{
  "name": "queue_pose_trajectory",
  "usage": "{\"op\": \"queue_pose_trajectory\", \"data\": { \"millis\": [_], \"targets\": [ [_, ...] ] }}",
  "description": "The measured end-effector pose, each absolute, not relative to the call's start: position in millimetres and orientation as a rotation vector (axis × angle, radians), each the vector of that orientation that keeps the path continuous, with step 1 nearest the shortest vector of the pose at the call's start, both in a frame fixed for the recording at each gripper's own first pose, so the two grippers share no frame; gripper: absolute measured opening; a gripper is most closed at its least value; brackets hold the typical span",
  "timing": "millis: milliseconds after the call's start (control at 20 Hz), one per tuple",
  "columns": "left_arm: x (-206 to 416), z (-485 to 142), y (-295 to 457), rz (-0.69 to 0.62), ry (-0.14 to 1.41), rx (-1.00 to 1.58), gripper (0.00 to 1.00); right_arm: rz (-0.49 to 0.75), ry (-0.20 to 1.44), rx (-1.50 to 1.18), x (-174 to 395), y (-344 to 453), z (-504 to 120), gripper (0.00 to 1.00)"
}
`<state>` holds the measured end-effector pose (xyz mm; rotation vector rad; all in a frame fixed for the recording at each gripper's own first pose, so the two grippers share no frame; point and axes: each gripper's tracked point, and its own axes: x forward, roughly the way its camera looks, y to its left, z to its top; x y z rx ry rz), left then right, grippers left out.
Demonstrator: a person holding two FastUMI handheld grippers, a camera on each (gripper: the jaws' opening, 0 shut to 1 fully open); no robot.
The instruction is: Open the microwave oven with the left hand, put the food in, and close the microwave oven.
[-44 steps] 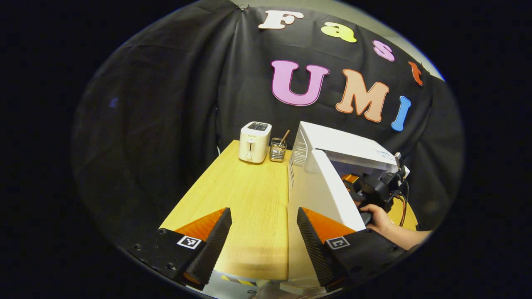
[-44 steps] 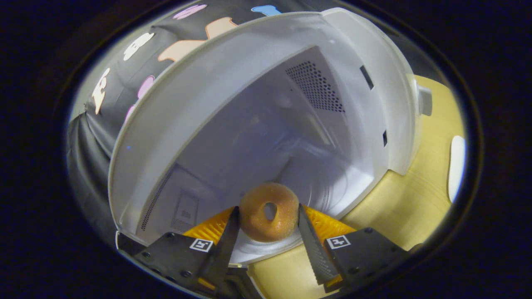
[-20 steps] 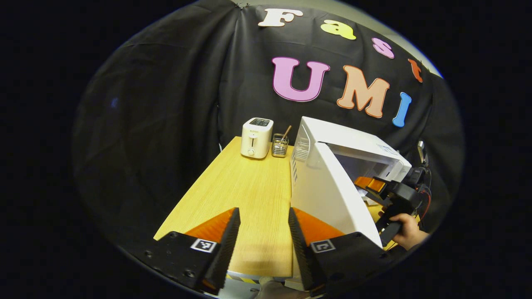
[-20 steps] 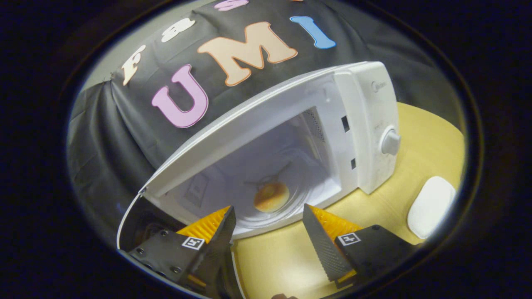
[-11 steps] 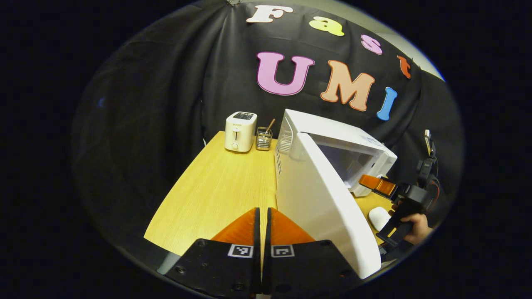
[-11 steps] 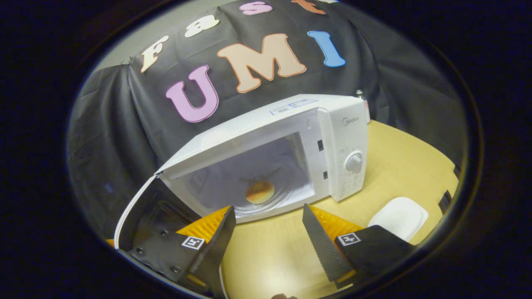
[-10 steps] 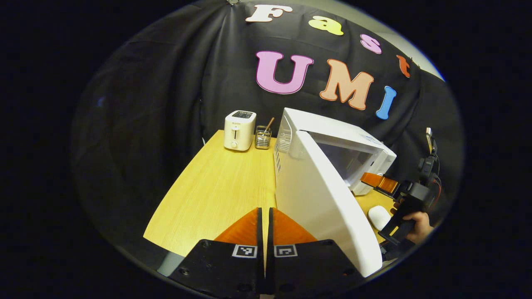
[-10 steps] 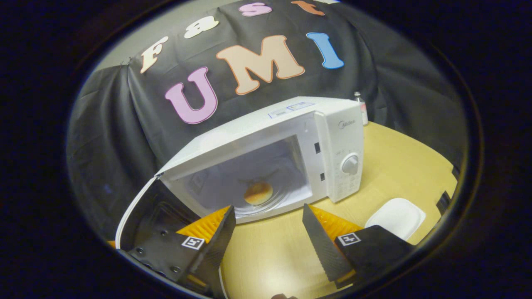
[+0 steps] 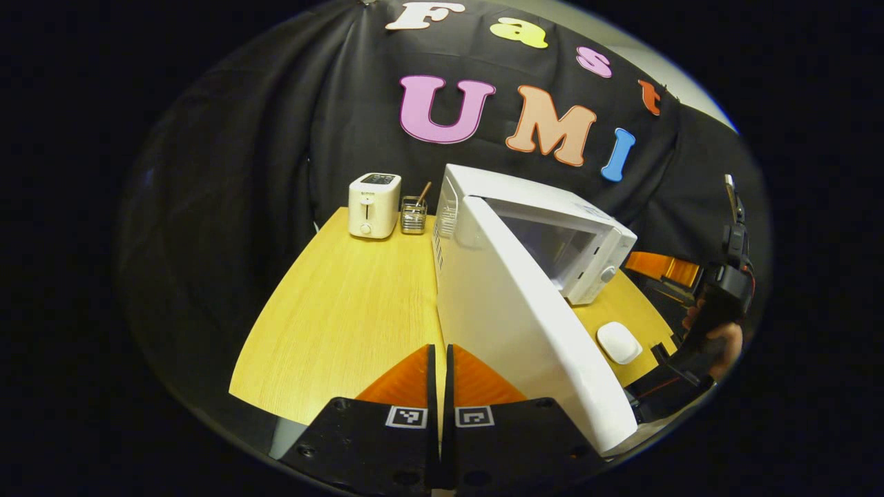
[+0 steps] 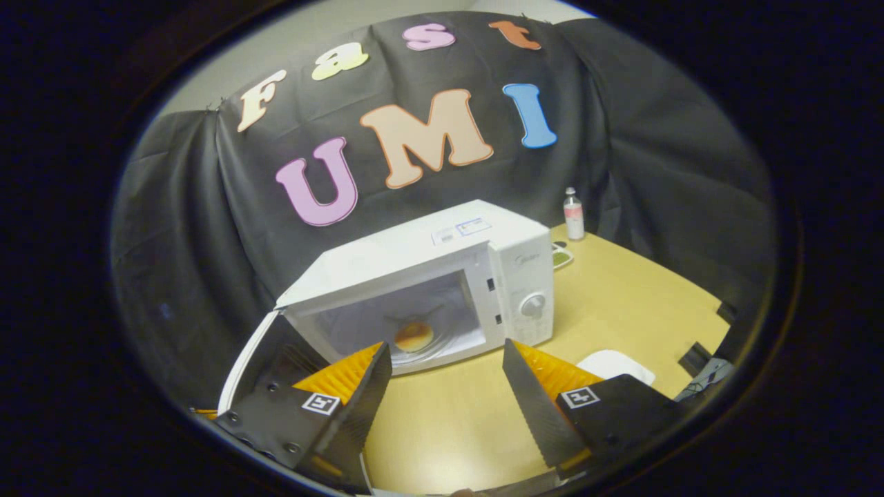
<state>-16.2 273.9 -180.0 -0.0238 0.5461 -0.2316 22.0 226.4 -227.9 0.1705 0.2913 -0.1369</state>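
Now that the right gripper (image 10: 445,386) has backed away with fingers spread empty, the doughnut (image 10: 413,336) sits inside the microwave (image 10: 421,276) at twelve o'clock; the left gripper (image 9: 439,386), fingers now pressed together on nothing, is beside the open door (image 9: 525,324), ready to close it.

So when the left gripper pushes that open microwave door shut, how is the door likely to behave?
The door looks like a rigid panel hinged at the microwave's left edge, so it should swing rather than flex. The shut left gripper sits beside its smooth outer face and might slide along it.
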Motion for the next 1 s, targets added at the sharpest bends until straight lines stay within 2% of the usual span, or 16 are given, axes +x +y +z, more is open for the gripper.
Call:
{"op": "queue_pose_trajectory", "data": {
  "millis": [100,150,500,850,900,1000],
  "targets": [
    [-17,-180,267,-0.253,0.548,-0.029,0.01,-0.164,0.269,0.170,12,218,-213,0.99],
    [-17,-179,263,-0.265,0.549,-0.029,0.00,-0.176,0.262,0.169,9,214,-206,0.90],
    [-25,-181,247,-0.273,0.550,-0.039,0.01,-0.204,0.244,0.120,-1,172,-187,0.91],
    [-38,-185,230,-0.147,0.550,-0.080,0.01,-0.130,0.267,0.081,10,128,-176,0.91],
    [-39,-184,223,-0.130,0.546,-0.089,0.01,-0.116,0.270,0.084,11,121,-174,0.99],
    [-43,-181,202,-0.116,0.529,-0.132,0.01,-0.092,0.268,0.098,13,108,-168,1.00]
  ]
}}
